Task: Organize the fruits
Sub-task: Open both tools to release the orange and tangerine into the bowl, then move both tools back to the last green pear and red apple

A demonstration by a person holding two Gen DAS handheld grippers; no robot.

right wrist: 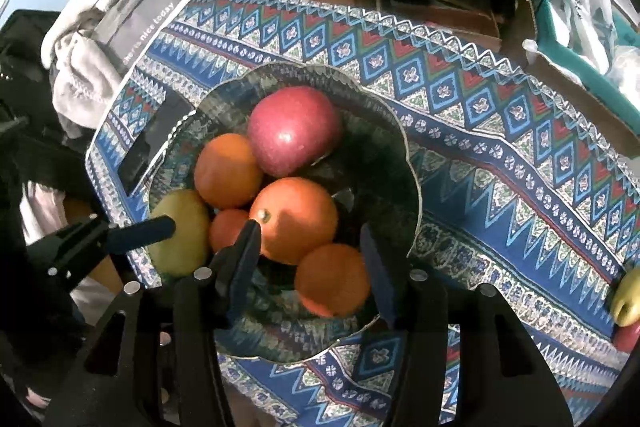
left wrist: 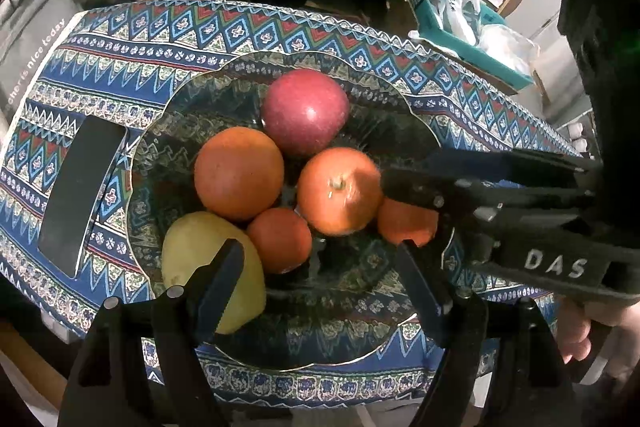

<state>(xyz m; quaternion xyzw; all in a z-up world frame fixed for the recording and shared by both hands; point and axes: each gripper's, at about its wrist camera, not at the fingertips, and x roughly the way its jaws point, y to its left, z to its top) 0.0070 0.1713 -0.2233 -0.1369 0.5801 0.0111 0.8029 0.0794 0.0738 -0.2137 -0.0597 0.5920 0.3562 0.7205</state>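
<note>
Both grippers, left and right, hang spread over the bowl. Right's fingers flank an orange; an apple and a lemon lie alongside.

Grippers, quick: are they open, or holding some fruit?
Left gripper: open, holding nothing.
Right gripper: open around a small orange, not gripping it.

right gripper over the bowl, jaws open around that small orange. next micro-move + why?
Probably lift the right gripper straight up and clear of the scalloped glass bowl. Its jaws stand open either side of the small orange, which already lies in the bowl beside the large stemmed orange, so it looks released. A yellow-green fruit waits at the patterned tablecloth's right edge.
</note>
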